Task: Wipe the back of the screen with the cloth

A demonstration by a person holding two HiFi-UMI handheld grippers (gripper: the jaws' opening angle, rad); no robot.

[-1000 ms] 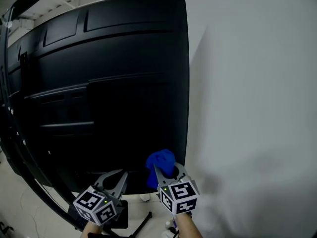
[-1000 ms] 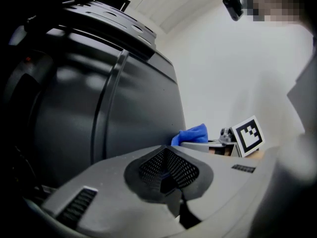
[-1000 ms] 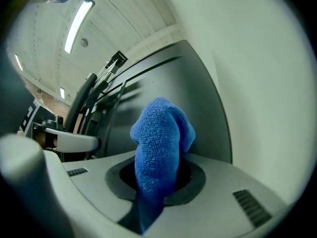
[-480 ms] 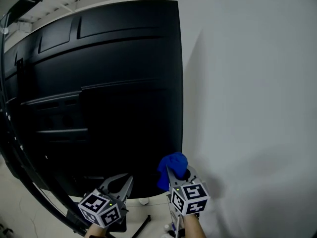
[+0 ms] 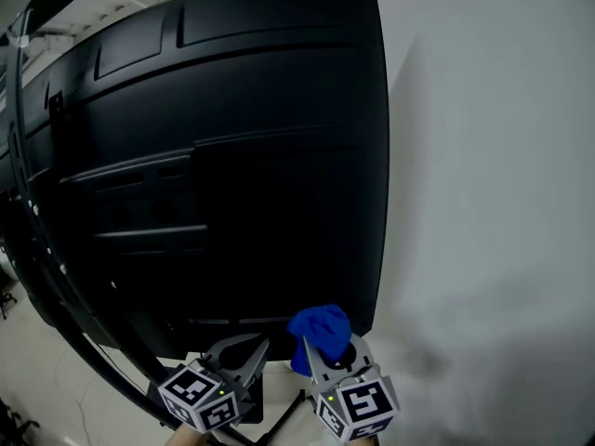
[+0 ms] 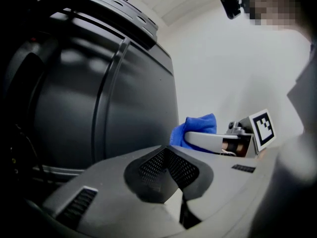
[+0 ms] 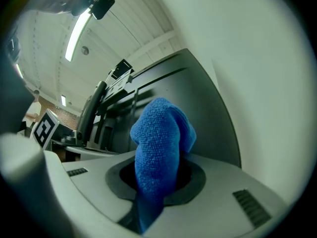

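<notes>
The right gripper (image 5: pixel 323 349) grips the blue cloth (image 5: pixel 319 327), which bulges ahead of its jaws against the black screen back (image 5: pixel 242 156) and now sits further in from the screen's right edge. The left gripper (image 5: pixel 255 347) hangs alongside, its jaws pressed together on nothing.

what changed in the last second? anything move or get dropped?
The right claw, shut on the blue cloth, slid a little lower on the back of the screen, reaching its bottom edge near the right corner. Part of the shift is head-camera motion. Grips are unchanged: the left claw stays shut and empty beside it.
</notes>
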